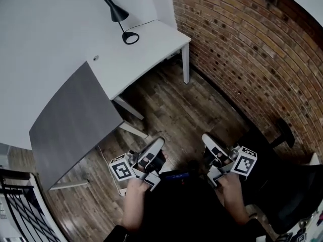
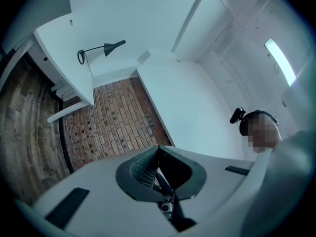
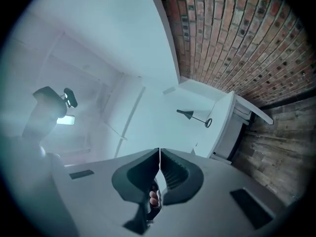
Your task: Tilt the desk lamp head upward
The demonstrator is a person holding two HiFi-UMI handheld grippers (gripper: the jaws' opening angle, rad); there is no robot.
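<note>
While L gripper [image 1: 157,143] & R gripper [image 1: 206,137] sit low by the person's body over the wood-plank floor [image 1: 171,110], the black cone-headed metal desk lamp [image 1: 119,15] stands at the back of the white rectangular desk [image 1: 151,52], near the red brick wall [image 1: 237,54], well apart from both. Jaws on each: pressed together, nothing btwn.

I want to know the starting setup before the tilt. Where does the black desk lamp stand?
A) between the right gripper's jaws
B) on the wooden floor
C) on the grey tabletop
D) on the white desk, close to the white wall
D: in the head view the desk lamp stands with its ring base on the white desk, near the edge that meets the white wall.
</note>
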